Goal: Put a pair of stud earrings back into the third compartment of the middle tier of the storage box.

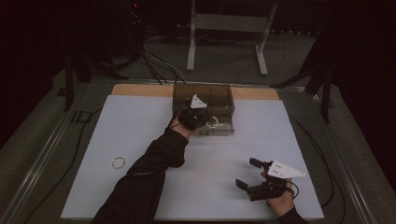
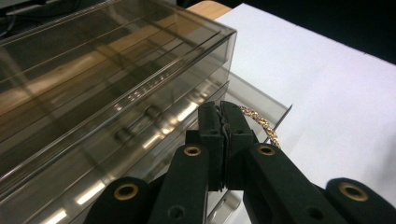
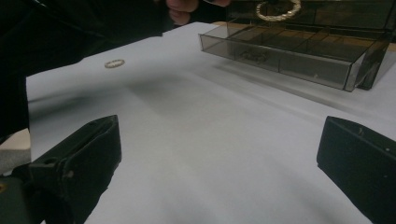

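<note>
A smoky clear drawer box (image 1: 203,95) stands at the back middle of the white mat, its lowest drawer (image 1: 215,129) pulled out. My left gripper (image 1: 198,116) hangs over that drawer, shut on a gold twisted bracelet (image 1: 212,122). In the left gripper view the jaws (image 2: 223,112) pinch the bracelet (image 2: 260,125) just above the drawer's rim (image 2: 261,95). The right gripper view shows the same bracelet (image 3: 279,11) above the open drawer (image 3: 289,56). A second gold ring (image 1: 118,163) lies flat on the mat at the left (image 3: 114,63). My right gripper (image 1: 246,173) rests near the front right, open and empty (image 3: 219,135).
The white mat (image 1: 140,121) covers a wooden tabletop (image 1: 140,89). A small dark chain-like item (image 3: 254,55) lies in one drawer compartment. The left sleeve (image 1: 149,172) crosses the mat's middle. Cables and a metal stand (image 1: 229,28) are behind the table.
</note>
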Demonstrator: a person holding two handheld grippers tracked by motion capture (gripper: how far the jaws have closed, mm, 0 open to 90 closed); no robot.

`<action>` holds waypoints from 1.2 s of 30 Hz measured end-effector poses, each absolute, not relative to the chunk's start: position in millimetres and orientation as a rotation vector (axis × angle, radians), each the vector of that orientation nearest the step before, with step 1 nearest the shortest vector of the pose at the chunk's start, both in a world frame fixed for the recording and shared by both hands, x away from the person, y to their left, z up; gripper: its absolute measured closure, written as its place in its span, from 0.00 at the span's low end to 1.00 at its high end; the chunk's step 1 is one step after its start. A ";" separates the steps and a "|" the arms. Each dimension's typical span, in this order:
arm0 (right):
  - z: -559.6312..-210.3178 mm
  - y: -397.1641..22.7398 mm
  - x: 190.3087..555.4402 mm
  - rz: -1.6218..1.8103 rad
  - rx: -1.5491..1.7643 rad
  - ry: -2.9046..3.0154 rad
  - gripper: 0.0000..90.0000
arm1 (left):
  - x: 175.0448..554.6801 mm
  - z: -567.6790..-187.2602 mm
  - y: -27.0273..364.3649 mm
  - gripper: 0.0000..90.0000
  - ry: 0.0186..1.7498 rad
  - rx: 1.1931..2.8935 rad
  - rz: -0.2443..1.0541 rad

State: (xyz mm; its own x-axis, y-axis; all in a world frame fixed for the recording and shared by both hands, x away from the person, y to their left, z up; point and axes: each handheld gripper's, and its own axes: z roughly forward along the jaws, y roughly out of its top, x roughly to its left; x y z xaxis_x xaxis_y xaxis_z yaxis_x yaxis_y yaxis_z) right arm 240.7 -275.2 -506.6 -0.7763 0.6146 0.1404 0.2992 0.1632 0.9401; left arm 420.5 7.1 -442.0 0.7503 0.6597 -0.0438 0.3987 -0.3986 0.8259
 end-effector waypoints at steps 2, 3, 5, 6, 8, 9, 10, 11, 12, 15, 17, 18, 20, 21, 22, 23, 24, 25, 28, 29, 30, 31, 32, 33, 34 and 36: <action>-506.5 -275.6 240.7 1.651 0.878 2.168 0.00 | 422.6 -443.2 2.8 1.00 0.790 2.047 0.369; -506.5 -275.7 240.6 1.654 0.881 2.168 0.00 | 422.6 -443.2 2.8 1.00 0.790 2.047 0.369; -506.6 -275.9 240.5 1.656 0.884 2.169 0.00 | 428.2 -447.5 -2.5 1.00 0.803 2.054 0.349; -506.6 -275.9 240.6 1.658 0.886 2.168 0.00 | 429.9 -448.8 -4.5 1.00 0.807 2.055 0.346; -506.5 -276.0 240.6 1.661 0.885 2.167 0.00 | 432.5 -450.2 -8.5 1.00 0.815 2.054 0.345; -506.5 -276.1 240.7 1.661 0.886 2.168 0.00 | 433.4 -450.5 -10.2 1.00 0.815 2.053 0.345; -506.5 -276.3 240.7 1.661 0.886 2.168 0.00 | 434.1 -450.7 -11.9 1.00 0.814 2.053 0.347; -506.6 -276.4 240.8 1.663 0.886 2.167 0.00 | 434.3 -451.2 -13.9 1.00 0.819 2.051 0.351; -506.5 -276.5 240.8 1.663 0.885 2.167 0.00 | 434.3 -451.2 -13.9 1.00 0.819 2.051 0.351; -506.8 -276.8 240.9 1.667 0.885 2.167 0.00 | 435.8 -454.2 -19.1 1.00 0.821 2.051 0.373; -507.0 -276.7 240.9 1.669 0.885 2.169 0.00 | 437.3 -458.3 -24.9 1.00 0.821 2.065 0.391; -506.9 -276.6 240.8 1.669 0.885 2.169 0.00 | 437.8 -459.4 -27.2 1.00 0.823 2.068 0.398; -506.8 -276.5 240.8 1.672 0.882 2.168 0.00 | 440.1 -461.5 -30.5 1.00 0.831 2.063 0.393; -506.7 -276.6 240.7 1.672 0.884 2.170 0.00 | 441.0 -462.3 -32.2 1.00 0.836 2.062 0.392; -506.8 -276.7 240.8 1.673 0.883 2.170 0.00 | 442.1 -463.3 -34.1 1.00 0.835 2.068 0.389; -506.8 -276.8 240.8 1.674 0.883 2.170 0.00 | 442.8 -464.2 -36.4 1.00 0.836 2.076 0.386; -506.9 -276.9 240.9 1.674 0.882 2.170 0.00 | 442.8 -464.2 -36.4 1.00 0.836 2.076 0.386; -506.9 -276.9 240.9 1.674 0.882 2.170 0.00 | 443.4 -465.2 -38.7 1.00 0.839 2.076 0.394; -507.0 -277.0 240.7 1.673 0.882 2.175 0.00 | 445.6 -468.2 -45.4 1.00 0.852 2.083 0.383; -506.9 -277.1 240.6 1.673 0.880 2.174 0.00 | 445.8 -468.8 -46.2 0.99 0.853 2.084 0.380; -506.7 -277.2 240.4 1.674 0.879 2.173 0.00 | 445.8 -468.8 -46.2 0.96 0.853 2.084 0.380; -506.6 -277.4 240.3 1.673 0.878 2.173 0.00 | 445.2 -469.5 -46.9 0.91 0.851 2.089 0.395; -506.6 -277.6 240.2 1.673 0.879 2.172 0.00 | 444.9 -469.2 -46.3 0.88 0.849 2.086 0.383; -506.6 -277.7 240.3 1.673 0.879 2.172 0.00 | 444.2 -468.6 -46.1 0.82 0.854 2.084 0.382; -506.7 -277.7 240.4 1.674 0.879 2.172 0.00 | 444.2 -468.6 -46.1 0.78 0.854 2.084 0.382; -506.8 -277.5 240.4 1.674 0.879 2.173 0.00 | 442.2 -465.9 -45.4 0.73 0.843 2.072 0.376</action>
State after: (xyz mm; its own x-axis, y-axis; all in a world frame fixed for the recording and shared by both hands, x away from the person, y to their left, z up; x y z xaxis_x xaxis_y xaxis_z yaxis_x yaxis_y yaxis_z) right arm 240.4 -277.5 -506.8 -0.7828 0.6029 0.1538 0.3024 0.1526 0.9409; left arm 442.2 -45.4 -465.9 0.7278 0.6848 -0.0361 0.4307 -0.4155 0.8011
